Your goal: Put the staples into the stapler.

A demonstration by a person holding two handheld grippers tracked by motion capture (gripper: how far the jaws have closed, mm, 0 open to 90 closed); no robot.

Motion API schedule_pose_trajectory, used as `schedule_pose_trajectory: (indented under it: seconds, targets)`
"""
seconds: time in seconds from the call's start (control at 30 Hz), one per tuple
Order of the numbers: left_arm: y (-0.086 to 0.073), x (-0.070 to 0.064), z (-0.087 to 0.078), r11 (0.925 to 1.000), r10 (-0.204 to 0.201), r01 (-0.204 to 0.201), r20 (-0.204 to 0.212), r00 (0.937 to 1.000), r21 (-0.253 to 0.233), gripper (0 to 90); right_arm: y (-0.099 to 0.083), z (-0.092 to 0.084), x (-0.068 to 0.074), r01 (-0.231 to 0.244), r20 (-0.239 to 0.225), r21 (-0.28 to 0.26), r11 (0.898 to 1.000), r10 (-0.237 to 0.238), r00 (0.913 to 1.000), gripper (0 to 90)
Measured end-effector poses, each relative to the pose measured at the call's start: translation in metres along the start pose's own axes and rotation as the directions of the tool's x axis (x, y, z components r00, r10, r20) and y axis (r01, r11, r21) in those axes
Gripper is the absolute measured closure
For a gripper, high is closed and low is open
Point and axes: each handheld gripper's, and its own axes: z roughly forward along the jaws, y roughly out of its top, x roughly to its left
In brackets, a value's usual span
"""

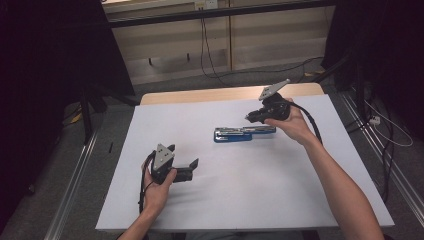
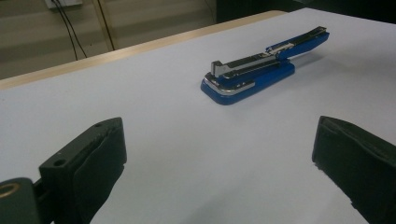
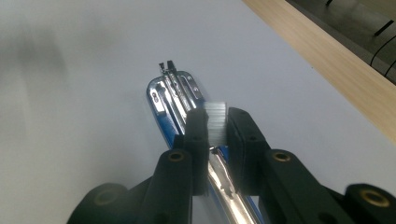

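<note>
Right tool [image 1: 251,118]: jaws nearly closed on a strip of staples [image 3: 215,122], a pale block pinched between the two black pads, seen in the right tool's own view
Right hand [image 1: 290,122]: wrapped around the tool body from behind, forearm running in from the lower right of the high view, wrist bent so the tool points left and slightly down toward the stapler
Left tool [image 1: 192,165]: jaws wide apart with nothing between them, bare white surface showing in the gap
Left hand [image 1: 157,187]: grips the tool low near the front left of the tabletop, forearm coming up from the bottom edge, tool aimed to the right
Stapler [image 1: 240,133]: blue with a chrome magazine, lying opened out flat near the middle of the tabletop, just under and beside the right tool's tips, well apart from the left tool
Tabletop [image 1: 225,200]: white sheet over a wooden top, a strip of wood showing along the far edge
</note>
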Motion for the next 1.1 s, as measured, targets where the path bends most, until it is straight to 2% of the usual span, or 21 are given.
schedule_pose_trajectory:
  seconds: [0.43,0.63,0.7,0.83,1.1]
  targets:
    - [0.000,0.000,0.001,1.0000,0.001,-0.001,0.004,1.0000,0.003,3.1,0.015,0.017,0.007,0.051,-0.049,0.036,0.998,-0.049,0.9976,79.1]
    - [0.000,0.000,0.000,1.0000,0.001,-0.001,0.003,1.0000,0.003,3.1,0.020,0.026,0.006,0.063,-0.062,0.048,0.997,-0.060,0.9963,79.1]
    - [0.000,0.000,0.001,1.0000,0.001,-0.001,-0.001,1.0000,0.003,3.1,0.021,0.029,0.007,0.073,-0.052,0.058,0.996,-0.070,0.9962,79.1]
    - [0.000,0.000,0.000,1.0000,0.004,-0.004,-0.001,1.0000,0.002,3.1,0.024,0.036,0.009,0.092,-0.063,0.059,0.994,-0.089,0.9941,79.1]
    - [0.000,0.000,0.000,1.0000,0.005,-0.005,-0.002,1.0000,0.003,3.1,0.030,0.051,0.013,0.125,-0.110,0.094,0.988,-0.114,0.9873,79.1]
